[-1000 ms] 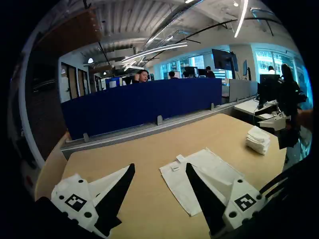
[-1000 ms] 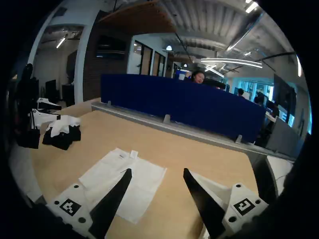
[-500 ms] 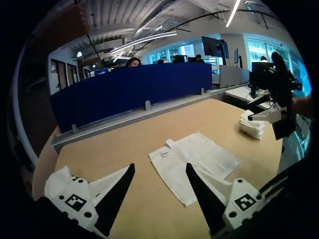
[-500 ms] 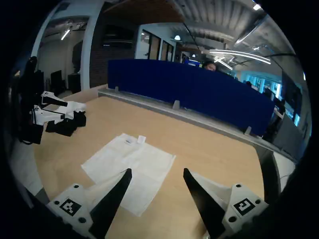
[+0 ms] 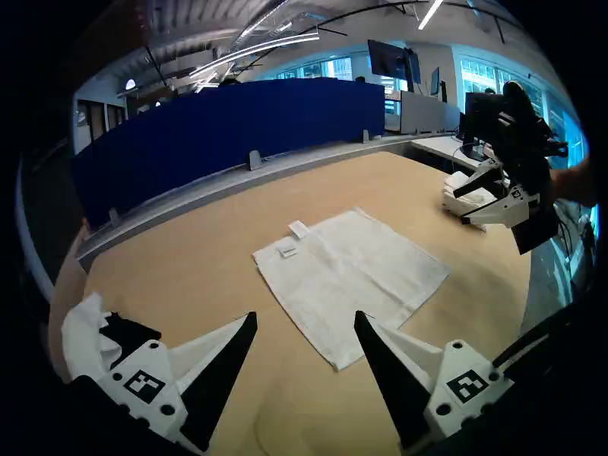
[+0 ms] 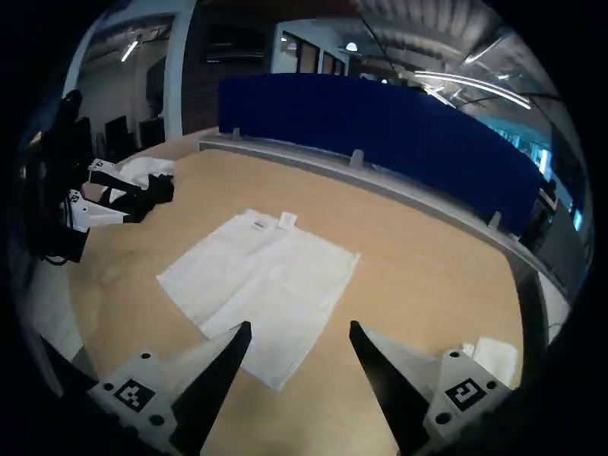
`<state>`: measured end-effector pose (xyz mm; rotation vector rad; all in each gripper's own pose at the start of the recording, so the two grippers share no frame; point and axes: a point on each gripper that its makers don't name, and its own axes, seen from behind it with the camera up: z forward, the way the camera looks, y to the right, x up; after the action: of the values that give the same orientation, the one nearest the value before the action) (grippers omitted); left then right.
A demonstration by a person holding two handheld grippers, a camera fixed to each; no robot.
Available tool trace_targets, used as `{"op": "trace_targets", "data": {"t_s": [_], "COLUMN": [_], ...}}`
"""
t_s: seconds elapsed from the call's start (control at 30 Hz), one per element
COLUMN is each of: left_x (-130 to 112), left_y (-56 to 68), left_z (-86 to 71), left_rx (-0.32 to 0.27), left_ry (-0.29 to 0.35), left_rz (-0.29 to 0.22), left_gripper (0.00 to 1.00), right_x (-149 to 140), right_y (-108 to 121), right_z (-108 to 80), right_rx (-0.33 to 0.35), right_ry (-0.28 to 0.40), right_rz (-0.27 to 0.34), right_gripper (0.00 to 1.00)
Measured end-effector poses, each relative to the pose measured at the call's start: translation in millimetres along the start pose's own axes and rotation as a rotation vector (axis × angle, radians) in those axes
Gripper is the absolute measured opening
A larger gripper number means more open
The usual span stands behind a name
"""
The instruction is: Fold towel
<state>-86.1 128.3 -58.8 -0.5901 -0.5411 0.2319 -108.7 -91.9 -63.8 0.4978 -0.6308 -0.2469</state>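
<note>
In the left gripper view, my left gripper [image 5: 304,353] has tipped down: fingers spread, empty, with the towel [image 5: 349,270] lying flat on the table [image 5: 190,258] just past the right fingertip. In the right gripper view, the right gripper [image 6: 300,357], also spread, has neared the towel's edge. Nothing is folded yet; I judge corner grabs come next.

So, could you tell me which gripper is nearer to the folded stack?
Right. The right gripper is just beside the stack; the left gripper is on the far side of the towel from it.
</note>
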Motion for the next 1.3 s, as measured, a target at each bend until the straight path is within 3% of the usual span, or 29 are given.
{"op": "trace_targets", "data": {"t_s": [0.67, 1.03, 1.3], "left_x": [-75, -89, -96], "left_y": [32.4, 37.6, 40.3], "left_z": [42.6, 56.1, 59.7], "left_rx": [-0.095, -0.116, -0.121], "left_ry": [-0.171, -0.216, -0.252], "left_rz": [0.012, 0.004, 0.003], "left_gripper": [0.95, 0.95, 0.88], "right_x": [-78, -99, -108], "right_y": [-19, -20, -20], "right_z": [29.1, 35.5, 37.3], "right_rx": [0.067, 0.082, 0.086], "right_ry": [-0.149, -0.19, -0.212], "right_rz": [-0.032, -0.033, -0.044], "right_gripper": [0.99, 0.98, 0.86]}}
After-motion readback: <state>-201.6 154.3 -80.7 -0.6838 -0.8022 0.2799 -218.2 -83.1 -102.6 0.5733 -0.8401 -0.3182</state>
